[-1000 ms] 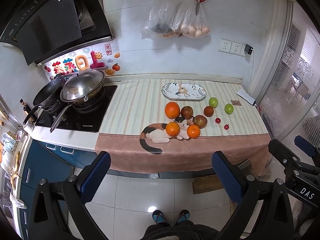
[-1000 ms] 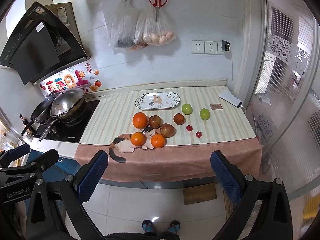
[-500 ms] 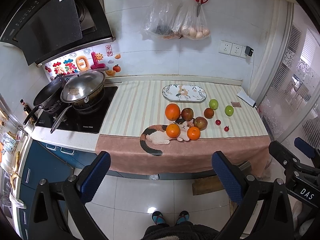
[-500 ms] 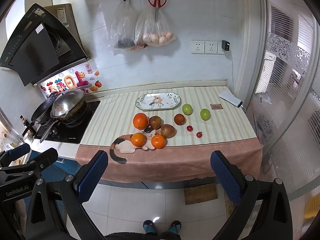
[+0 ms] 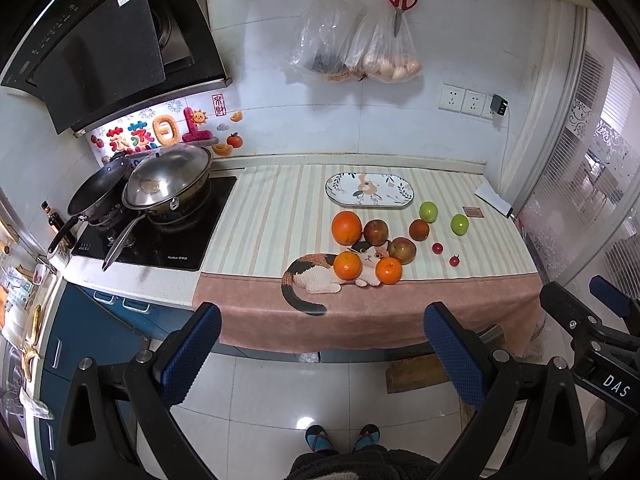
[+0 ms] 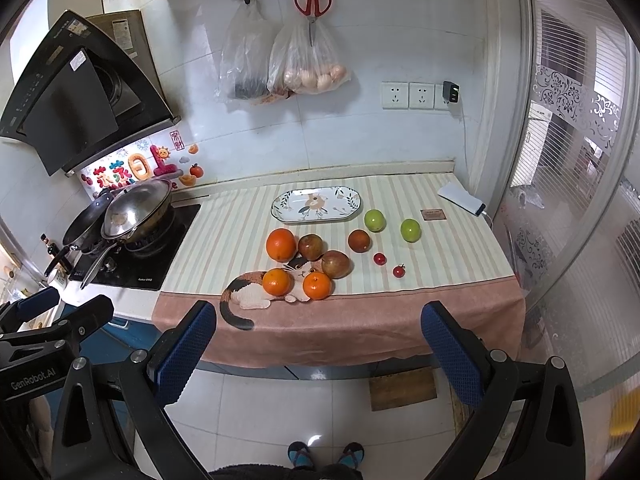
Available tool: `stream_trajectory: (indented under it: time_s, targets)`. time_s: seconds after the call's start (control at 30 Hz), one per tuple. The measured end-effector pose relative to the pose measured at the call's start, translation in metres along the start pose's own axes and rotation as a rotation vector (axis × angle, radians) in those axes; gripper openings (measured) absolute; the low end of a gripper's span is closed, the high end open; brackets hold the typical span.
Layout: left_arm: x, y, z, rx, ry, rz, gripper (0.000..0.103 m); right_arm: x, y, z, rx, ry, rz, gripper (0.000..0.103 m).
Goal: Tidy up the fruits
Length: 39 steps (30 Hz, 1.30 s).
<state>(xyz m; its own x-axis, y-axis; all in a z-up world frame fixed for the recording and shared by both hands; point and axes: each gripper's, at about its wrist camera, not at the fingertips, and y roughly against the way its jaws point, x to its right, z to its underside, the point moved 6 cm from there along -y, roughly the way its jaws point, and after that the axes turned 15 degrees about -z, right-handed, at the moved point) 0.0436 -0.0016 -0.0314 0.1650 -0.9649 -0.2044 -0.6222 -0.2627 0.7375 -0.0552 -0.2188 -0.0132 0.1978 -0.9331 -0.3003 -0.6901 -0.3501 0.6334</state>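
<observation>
Below both fingers point(image 5: 192, 354), cropped slippers point(image 5: 343, 438).

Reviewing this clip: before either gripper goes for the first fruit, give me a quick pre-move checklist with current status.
1. Left gripper open and empty: ok.
2. Right gripper open and empty: ok.
3. Oval plate free of fruit: ok.
4. All fruit on the counter cloth, none at the edge: ok; nearest front are two small oranges.
5. Cherry tomatoes graspable: cannot tell, very small.
6. Grippers within reach of fruit: not ok, both held back over the floor.
</observation>
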Motion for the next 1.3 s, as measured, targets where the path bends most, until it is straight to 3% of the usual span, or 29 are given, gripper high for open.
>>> stream_trajectory:
  time_s: [0.87, 1.1, 1.3]
  targets:
    - [0.009, -0.011, -0.009, 0.041, -0.019, 0.006, 0.103, 0.01, -0.009, -0.011, 0.028, -0.056, 0.004, 0.103]
    - [0.004, -0.055, -0.032, 0.077, -0.026, -0.041, 0.103, 0.017, -0.05, -0.016, 0.049, -0.117, 0.022, 0.103]
    - [0.01, -0.127, -0.044, -0.015, -0.087, -0.053, 0.103, 0.033, -0.118, -0.013, -0.012, -0.202, 0.023, 0.103]
